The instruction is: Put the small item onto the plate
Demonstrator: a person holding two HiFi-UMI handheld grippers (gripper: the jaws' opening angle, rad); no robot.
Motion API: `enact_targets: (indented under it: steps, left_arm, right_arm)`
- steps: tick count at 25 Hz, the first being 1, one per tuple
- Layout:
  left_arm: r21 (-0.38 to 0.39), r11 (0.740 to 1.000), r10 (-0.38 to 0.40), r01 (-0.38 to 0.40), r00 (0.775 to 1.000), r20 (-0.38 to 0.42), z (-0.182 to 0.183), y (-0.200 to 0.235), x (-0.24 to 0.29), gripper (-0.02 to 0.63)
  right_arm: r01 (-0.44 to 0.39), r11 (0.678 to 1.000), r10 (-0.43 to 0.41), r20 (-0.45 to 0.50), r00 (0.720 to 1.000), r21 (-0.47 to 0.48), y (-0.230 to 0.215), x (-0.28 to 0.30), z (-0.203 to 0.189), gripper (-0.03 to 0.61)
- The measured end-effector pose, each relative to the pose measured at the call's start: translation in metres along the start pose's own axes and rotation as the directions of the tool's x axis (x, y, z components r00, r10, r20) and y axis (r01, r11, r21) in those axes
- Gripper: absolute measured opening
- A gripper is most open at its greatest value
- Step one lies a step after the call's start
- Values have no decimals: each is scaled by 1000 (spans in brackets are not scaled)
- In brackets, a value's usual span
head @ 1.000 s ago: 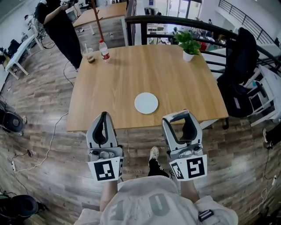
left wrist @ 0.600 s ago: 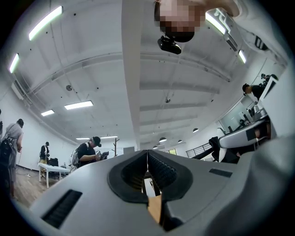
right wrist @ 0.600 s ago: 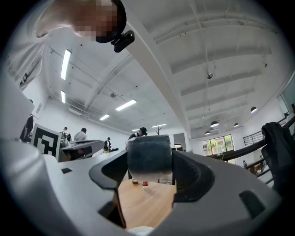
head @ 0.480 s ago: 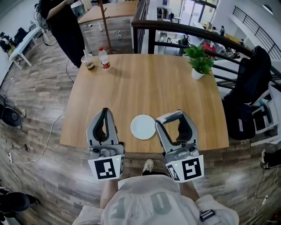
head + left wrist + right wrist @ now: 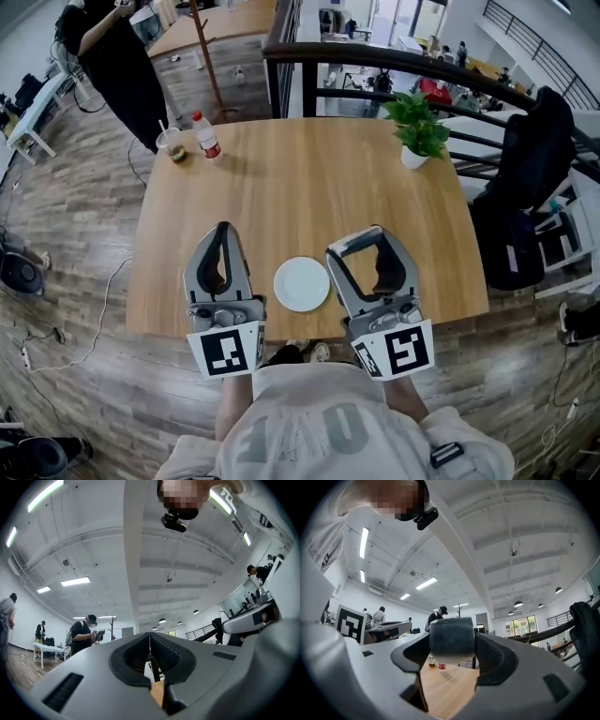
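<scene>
A white round plate point(image 5: 302, 284) lies on the wooden table point(image 5: 309, 187) near its front edge, between my two grippers. My right gripper point(image 5: 361, 241) is just right of the plate and points away from me. It is shut on a small dark grey cylinder-like item point(image 5: 451, 637) that fills the gap between its jaws in the right gripper view. My left gripper point(image 5: 222, 230) hangs left of the plate, shut, its ribbed pads point(image 5: 161, 651) pressed together with nothing between them. Both grippers are above the tabletop, apart from the plate.
A red-capped bottle point(image 5: 203, 136) and a drink cup point(image 5: 170, 143) stand at the table's far left corner, and a potted plant point(image 5: 417, 127) at the far right. A person in black point(image 5: 112, 56) stands beyond the left corner. A black chair point(image 5: 525, 159) and railing flank the right side.
The view has come forward over the table. The plate, a second ago ahead of the grippers, now lies between them. Both grippers keep the same closed pose, the right still holding the item.
</scene>
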State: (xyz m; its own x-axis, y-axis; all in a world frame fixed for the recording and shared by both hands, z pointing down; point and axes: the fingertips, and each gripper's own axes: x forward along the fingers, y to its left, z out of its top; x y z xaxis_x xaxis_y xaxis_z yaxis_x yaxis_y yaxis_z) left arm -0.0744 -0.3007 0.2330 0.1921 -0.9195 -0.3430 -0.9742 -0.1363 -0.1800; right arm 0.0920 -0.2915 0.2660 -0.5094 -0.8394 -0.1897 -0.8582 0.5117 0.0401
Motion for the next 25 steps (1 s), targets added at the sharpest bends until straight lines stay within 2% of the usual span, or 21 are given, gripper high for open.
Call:
enact_targets:
  steps: [3,13,19,22,25]
  left_arm:
    - [-13,1000,-12,12,1000,24,2,2,11,9]
    - [-28,997,-65,66,997,34,-2,2,24,9]
    - [-20,997,-72,72,997,-7,-16,1,24,9]
    - [5,997,-82,82,996,-39,-35,-5,24,9]
    - [-4,997,-75,75,993,-90,-58,-7,20,9]
  right_arm:
    - [16,1000,-16,-2,1000,-16,-2,4,2,307]
    - [43,999,-43,-37,998,-19,3,12,-8,307]
    - [28,998,-33,-88,996,-50,7,20,-20,307]
    - [20,998,-26,-113,993,-51,8,25,-29,307]
    - [2,998,-13,-161,987,-67,13,31,-41,307]
